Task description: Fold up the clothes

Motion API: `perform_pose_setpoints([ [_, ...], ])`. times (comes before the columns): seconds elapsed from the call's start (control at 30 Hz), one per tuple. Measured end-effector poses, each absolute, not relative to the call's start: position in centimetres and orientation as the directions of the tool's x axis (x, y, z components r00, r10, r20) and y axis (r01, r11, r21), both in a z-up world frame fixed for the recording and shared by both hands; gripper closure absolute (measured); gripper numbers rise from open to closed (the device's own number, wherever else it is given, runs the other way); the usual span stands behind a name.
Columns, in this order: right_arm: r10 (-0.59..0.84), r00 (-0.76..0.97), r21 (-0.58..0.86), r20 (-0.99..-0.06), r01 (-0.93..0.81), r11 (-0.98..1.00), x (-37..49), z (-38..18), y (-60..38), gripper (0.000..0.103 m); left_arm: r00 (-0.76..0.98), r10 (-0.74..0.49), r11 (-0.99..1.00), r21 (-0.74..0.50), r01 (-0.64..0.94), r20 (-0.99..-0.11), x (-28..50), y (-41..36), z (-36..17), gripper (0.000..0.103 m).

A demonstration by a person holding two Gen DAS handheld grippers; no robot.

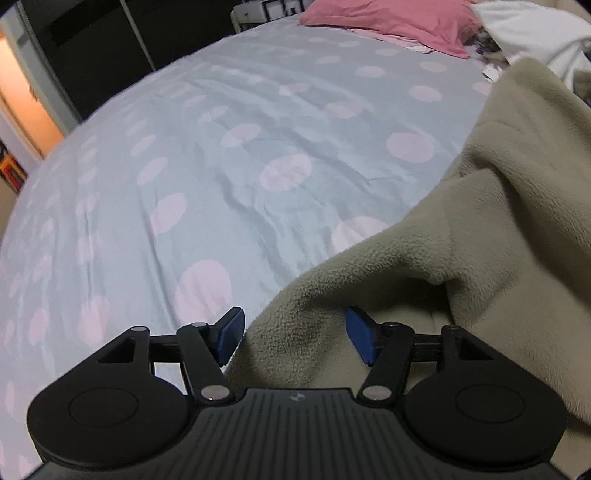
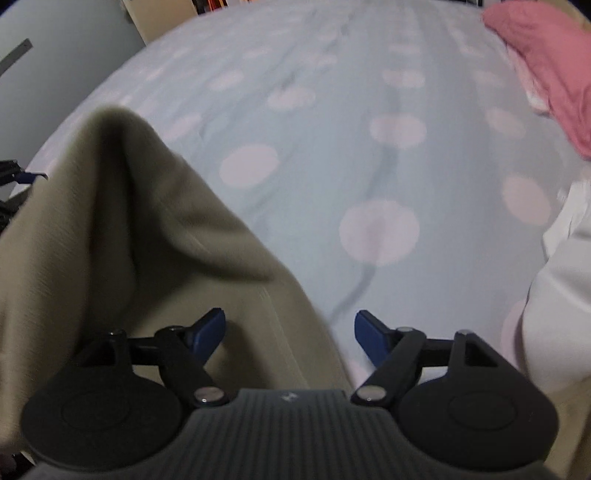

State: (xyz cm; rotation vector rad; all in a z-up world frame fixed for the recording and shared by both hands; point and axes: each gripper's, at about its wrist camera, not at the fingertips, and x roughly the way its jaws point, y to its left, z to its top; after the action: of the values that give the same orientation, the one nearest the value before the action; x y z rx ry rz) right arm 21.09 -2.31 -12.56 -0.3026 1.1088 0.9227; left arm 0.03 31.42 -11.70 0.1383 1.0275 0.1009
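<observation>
A home bedroom: polka-dot bedsheet (image 1: 221, 147), pink pillow (image 1: 388, 22).

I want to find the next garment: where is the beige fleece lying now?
The beige fleece lies bunched on the dotted bedsheet, right in the left wrist view and left in the right wrist view.

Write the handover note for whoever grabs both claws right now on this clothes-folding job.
Left claw: open, nothing pinched; the edge of the beige fleece garment lies between and below its blue pads.
Right claw: open, holding nothing; the same fleece lies under its left pad, bare spotted bedsheet under the right one.
Things: the fleece is bunched on the bed, with a raised peak, between the two claws. Pink pillow at the far end, white fabric at the right.
Done: no finished fold visible.
Left: regrip the fleece, spread it flat, fold it.
</observation>
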Motion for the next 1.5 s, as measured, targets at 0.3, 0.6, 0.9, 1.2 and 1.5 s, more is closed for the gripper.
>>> perform_pose_setpoints([
  [0.3, 0.495, 0.13, 0.252, -0.859, -0.733, 0.631, 20.4, -13.2, -2.1, 0.095, 0.548, 0.113, 0.989, 0.041, -0.141, -0.829, -0.6, 32.2, -10.2, 0.09],
  [0.6, 0.576, 0.556, 0.004, -0.599, -0.717, 0.697, 14.3, -1.7, -2.5, 0.096, 0.727, 0.238, 0.948, -0.01, -0.319, -0.645, -6.1, 31.3, -0.4, 0.092],
  [0.9, 0.623, 0.774, -0.214, -0.114, -0.631, 0.746, 3.8, 16.2, -7.5, 0.097, 0.912, 0.341, 0.935, -0.02, -0.354, -0.226, -17.4, 28.1, 16.8, 0.093],
  [1.2, 0.591, 0.748, -0.271, 0.302, -0.527, 0.806, -6.8, 29.9, -12.3, 0.097, 0.94, 0.322, 0.942, 0.059, -0.329, 0.109, -25.9, 20.9, 28.5, 0.094],
  [1.5, 0.547, 0.684, -0.247, 0.482, -0.492, 0.834, -12.3, 34.3, -16.4, 0.096, 0.93, 0.253, 0.96, 0.049, -0.275, 0.269, -29.5, 17.3, 32.7, 0.094],
])
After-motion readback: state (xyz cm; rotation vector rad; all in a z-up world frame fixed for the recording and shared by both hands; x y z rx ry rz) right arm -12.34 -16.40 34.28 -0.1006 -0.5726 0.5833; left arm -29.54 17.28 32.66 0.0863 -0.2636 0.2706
